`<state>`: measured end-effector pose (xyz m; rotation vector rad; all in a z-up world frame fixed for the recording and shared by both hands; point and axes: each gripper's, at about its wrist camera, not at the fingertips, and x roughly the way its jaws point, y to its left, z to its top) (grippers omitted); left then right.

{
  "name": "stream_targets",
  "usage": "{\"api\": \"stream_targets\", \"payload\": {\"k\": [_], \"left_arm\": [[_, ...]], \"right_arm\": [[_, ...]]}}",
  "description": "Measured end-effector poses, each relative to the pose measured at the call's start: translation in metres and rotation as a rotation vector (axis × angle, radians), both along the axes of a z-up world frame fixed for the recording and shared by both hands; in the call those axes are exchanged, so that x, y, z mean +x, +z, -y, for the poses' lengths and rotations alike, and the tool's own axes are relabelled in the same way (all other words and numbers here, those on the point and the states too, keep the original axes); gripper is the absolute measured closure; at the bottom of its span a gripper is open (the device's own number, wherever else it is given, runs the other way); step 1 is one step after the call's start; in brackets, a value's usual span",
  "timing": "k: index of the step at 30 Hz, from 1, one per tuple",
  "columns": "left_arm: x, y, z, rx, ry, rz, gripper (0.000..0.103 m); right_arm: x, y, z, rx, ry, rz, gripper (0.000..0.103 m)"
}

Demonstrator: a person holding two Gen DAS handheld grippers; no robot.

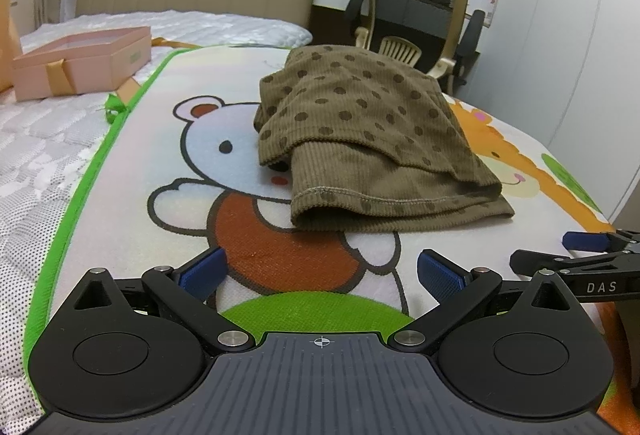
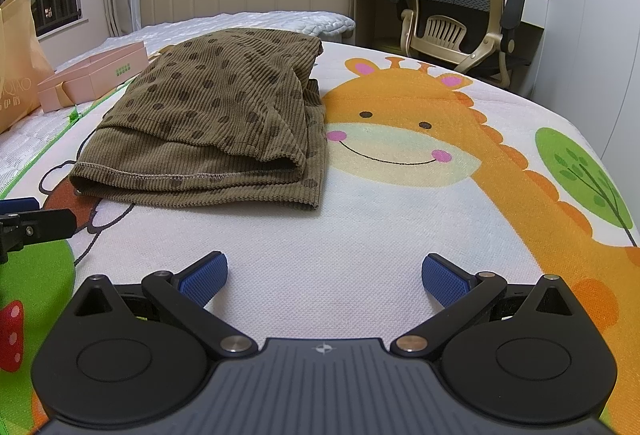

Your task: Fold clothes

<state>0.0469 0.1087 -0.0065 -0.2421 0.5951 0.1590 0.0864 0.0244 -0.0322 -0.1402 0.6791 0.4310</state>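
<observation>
A folded olive polka-dot garment [image 1: 372, 139] is lying on a cartoon play mat [image 1: 248, 223] spread over the bed, far of both tools and touching neither. The left gripper [image 1: 320, 273] is hovering with its jaws spread wide and holding nothing, above a bear print [image 1: 224, 143] that only the left view shows in full. The right gripper [image 2: 325, 275] is likewise gaping wide and empty; its view alone is showing the giraffe print [image 2: 404, 139]. A pink box [image 1: 84, 63] is sitting far left.

Olive-brown ribbed garment [image 1: 360, 139] with dark dots, folded into compact layered bundle, lying flat on cartoon-print mat [image 2: 400, 219].
</observation>
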Motion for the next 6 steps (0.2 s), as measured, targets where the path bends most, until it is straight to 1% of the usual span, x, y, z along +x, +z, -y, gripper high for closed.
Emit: {"api": "stream_targets", "payload": {"k": [6], "left_arm": [[-0.0005,0.0004,0.0001,0.007,0.012,0.0,0.0]], "right_arm": [[-0.0002,0.0,0.0,-0.001,0.001,0.0,0.0]]}}
